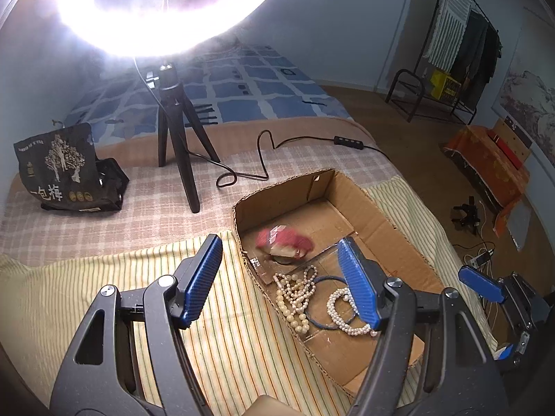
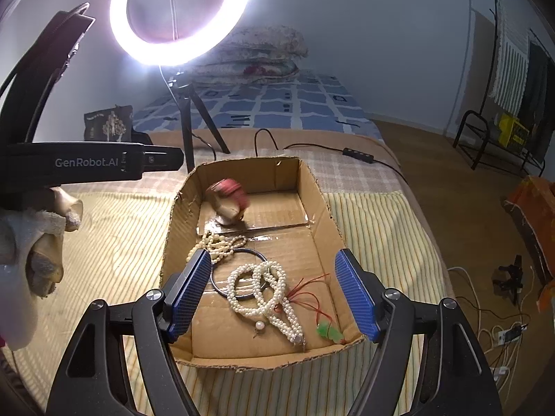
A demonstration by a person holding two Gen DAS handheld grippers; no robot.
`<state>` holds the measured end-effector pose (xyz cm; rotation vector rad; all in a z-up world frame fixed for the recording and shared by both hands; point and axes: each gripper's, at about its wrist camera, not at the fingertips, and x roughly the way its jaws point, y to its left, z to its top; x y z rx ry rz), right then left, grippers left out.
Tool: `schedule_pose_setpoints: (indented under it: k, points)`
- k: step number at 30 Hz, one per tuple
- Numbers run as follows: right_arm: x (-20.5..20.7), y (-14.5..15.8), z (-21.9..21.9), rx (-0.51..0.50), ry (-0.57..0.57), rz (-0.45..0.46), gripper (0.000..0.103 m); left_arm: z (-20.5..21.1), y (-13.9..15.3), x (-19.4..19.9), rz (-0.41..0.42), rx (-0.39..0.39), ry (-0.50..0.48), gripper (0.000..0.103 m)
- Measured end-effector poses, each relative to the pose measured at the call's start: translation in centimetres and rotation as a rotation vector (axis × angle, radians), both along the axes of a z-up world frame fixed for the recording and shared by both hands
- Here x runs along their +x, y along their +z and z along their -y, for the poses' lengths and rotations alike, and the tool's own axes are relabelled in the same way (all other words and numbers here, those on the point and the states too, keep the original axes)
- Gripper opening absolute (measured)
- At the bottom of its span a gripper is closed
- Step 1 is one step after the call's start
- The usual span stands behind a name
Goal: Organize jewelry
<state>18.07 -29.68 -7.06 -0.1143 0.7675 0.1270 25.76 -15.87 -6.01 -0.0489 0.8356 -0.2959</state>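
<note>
An open cardboard box [image 1: 350, 187] [image 2: 322, 204] lies on the striped bedcover. Inside it lie white pearl strands [image 1: 295, 294] [image 2: 267, 294], a dark ring bangle [image 2: 239, 279], a green pendant on red string [image 2: 329, 332], and a blurred red and cream piece [image 1: 284, 241] [image 2: 229, 201] near the far wall. My left gripper [image 1: 281, 280] is open and empty over the box's near-left rim. My right gripper [image 2: 274, 294] is open and empty above the pearls. The right gripper's blue finger [image 1: 480, 282] shows at the right of the left wrist view.
A ring light on a black tripod [image 1: 177, 138] [image 2: 187, 128] stands behind the box, its cable and switch [image 1: 348, 140] trailing on the checked cloth. A dark snack bag [image 1: 66, 170] lies at the left. A clothes rack [image 1: 451, 52] and floor cables [image 2: 492, 332] are at the right.
</note>
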Motion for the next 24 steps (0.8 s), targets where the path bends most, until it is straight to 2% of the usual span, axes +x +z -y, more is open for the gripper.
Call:
schedule_pose_setpoints:
  k: [20, 22, 24]
  points:
    - [-4.6, 5.2, -1.0, -0.009, -0.046, 0.096, 0.074, -3.2, 6.3, -7.2, 0.11, -0.026, 0.01, 0.071]
    - [-5.1, 5.7, -1.0, -0.011, -0.058, 0.105, 0.075, -3.5, 7.0, -8.3, 0.129, -0.024, 0.004, 0.071]
    - [-5.5, 6.2, -1.0, -0.015, -0.072, 0.119, 0.081, -3.7, 7.5, -9.3, 0.141, -0.028, -0.001, 0.071]
